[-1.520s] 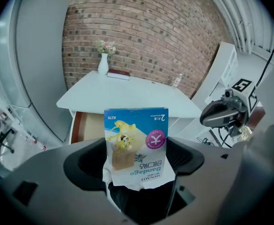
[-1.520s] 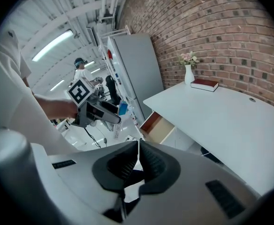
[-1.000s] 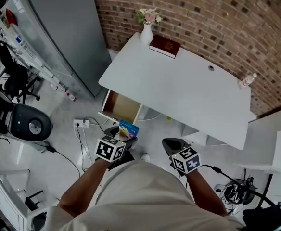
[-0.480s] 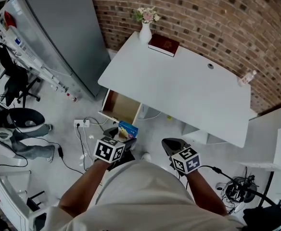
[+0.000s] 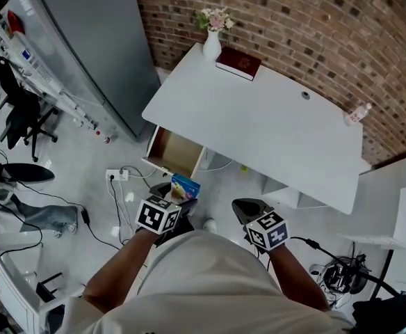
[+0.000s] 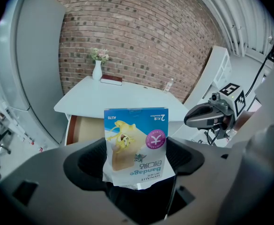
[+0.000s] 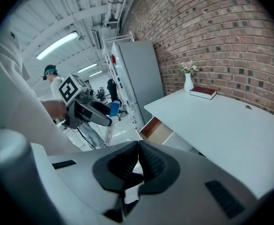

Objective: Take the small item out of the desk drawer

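We've got the left gripper (image 5: 177,202) clenched on the bandage pack (image 6: 136,144). The pack stands upright betw. the 2 jaws, its print upside down in the left gripper view and its blue edge poking above the pads. It's outside the drawer (image 5: 175,155), held in the air just in front of it, over the floor. The drawer hangs open under the left end of the white desk (image 5: 258,127), w/ its wood-coloured inside showing.

Our right gripper (image 7: 138,163) has its jaws pressed together w/ nothing betw. them. It's held near our body, beside the left one and apart from the desk.

On the desk's far end by the brick wall (image 5: 293,19) we see 1 white vase (image 5: 212,46) w/ flowers and 1 dark red book (image 5: 238,65) just beside it. A small bottle (image 5: 356,115) sits at the opp. corner.
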`<state>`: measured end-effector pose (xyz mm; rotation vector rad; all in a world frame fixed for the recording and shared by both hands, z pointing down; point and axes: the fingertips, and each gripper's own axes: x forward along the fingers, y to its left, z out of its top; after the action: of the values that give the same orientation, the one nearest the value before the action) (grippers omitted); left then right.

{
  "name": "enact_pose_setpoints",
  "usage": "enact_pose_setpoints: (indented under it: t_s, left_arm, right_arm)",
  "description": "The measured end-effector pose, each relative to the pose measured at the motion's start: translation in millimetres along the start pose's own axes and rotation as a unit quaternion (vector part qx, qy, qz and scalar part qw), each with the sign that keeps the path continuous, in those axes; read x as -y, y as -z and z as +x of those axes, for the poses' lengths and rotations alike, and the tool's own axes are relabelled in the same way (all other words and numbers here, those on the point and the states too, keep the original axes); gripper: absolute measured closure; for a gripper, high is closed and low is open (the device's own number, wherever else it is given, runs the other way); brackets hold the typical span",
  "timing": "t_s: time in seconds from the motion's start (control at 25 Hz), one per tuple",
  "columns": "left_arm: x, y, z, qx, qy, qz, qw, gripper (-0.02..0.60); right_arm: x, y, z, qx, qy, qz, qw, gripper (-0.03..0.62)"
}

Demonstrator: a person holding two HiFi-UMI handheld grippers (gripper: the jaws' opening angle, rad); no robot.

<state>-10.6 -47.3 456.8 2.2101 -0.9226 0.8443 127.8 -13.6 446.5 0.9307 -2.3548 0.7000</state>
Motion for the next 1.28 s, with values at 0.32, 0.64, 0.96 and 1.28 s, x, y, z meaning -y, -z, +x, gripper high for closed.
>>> enact_pose_setpoints:
  t_s: [0.32,0.64,0.96,1.28]
  left_arm:
    - [-1.0,3.9,-2.2,-0.007,-0.002,0.004,1.0,0.189]
    - [1.2,8.0,2.1,-0.01,0.004,0.005,0.9999,0.189]
    - [-1.8,12.2,5.8,-0.014,0.004,0.005,0.9999,0.189]
    - [-8.6,15.5,8.1,-0.017,0.004,-0.001,0.9998,0.189]
  right_arm:
    - [-0.1,3.6,-2.2,-0.004,0.0,-0.001,1.0,0.562]
    - [-0.1,11.4,-0.8,-0.009,0.0,0.004,1.0,0.562]
    - [-2.5,17.0,6.0,-0.017,-0.005,0.003,1.0,0.562]
    - [-5.4,15.2,16.7,-0.021,-0.014,0.002,1.0,0.562]
